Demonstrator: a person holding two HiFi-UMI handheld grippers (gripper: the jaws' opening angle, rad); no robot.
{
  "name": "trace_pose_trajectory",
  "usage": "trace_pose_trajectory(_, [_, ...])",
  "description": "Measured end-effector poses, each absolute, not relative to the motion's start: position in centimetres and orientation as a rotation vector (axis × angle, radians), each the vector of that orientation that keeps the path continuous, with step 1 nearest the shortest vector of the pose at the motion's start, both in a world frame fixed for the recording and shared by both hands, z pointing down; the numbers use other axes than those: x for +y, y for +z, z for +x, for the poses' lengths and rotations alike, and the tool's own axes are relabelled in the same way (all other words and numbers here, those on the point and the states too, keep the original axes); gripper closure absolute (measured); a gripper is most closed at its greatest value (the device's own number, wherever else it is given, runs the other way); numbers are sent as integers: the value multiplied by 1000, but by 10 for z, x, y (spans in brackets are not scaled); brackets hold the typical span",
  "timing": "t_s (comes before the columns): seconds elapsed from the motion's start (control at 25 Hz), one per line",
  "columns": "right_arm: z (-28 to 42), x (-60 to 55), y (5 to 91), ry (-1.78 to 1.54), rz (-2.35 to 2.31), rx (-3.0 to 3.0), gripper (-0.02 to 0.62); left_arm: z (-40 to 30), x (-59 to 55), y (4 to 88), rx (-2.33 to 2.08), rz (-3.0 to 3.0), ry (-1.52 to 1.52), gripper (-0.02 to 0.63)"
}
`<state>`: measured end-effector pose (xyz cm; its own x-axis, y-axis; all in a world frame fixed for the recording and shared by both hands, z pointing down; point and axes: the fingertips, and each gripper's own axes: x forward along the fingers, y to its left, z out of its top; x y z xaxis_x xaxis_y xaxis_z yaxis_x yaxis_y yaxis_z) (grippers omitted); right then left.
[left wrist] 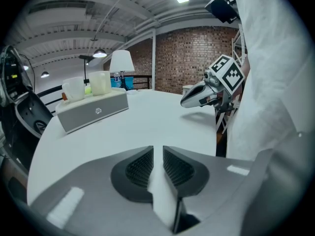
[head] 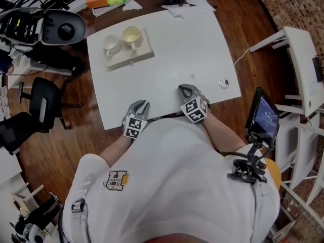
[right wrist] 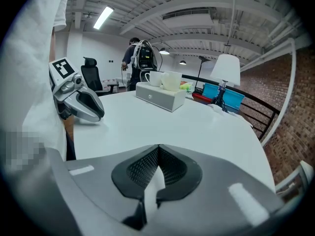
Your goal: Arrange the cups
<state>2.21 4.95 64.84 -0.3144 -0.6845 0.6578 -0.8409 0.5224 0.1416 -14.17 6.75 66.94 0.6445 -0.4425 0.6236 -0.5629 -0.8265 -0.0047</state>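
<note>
Both grippers sit low at the near edge of the surface point(head: 177, 49), right against the person, well apart from the cups. Reads as a rest pose, not a reach.

Left gripper point(head: 142, 104): fingers point(left wrist: 140, 168) a narrow gap apart, nothing between them, only bare surface past the tips. Right gripper point(head: 185, 88): fingers point(right wrist: 147, 168) closed together, empty. Both point down and forward across the surface toward the far side.

The cups are at the far left corner, side by side on a low white box point(head: 132, 54): white cup point(head: 110, 44) on the left, cream cup point(head: 131, 35) to its right, close together, both upright. The box lifts them off the surface, so a rim or handle is open to a level approach.

Judgement: no cup is in hand, so either the arranging hasn't begun or it's done; can't tell which. Any next grasp needs a long reach forward and left, and the right fingers must open first. The left gap looks too narrow for a cup body, fine for a rim wall.
</note>
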Motion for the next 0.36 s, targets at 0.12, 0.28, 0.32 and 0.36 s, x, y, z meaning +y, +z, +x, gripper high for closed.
trace_pose_trajectory(0.12, [17, 45, 647, 293, 1240, -2078, 595, -149, 67, 671, -815, 2676, 938, 546])
trace_pose_trajectory(0.28, [7, 33, 641, 280, 1238, -2078, 595, -162, 64, 668, -809, 2676, 942, 548])
trace_pose_trajectory(0.32, [5, 30, 639, 276, 1238, -2079, 595, -165, 63, 667, -810, 2675, 939, 548])
trace_pose_trajectory(0.36, [2, 26, 637, 272, 1239, -2079, 595, -168, 62, 666, -811, 2675, 937, 548])
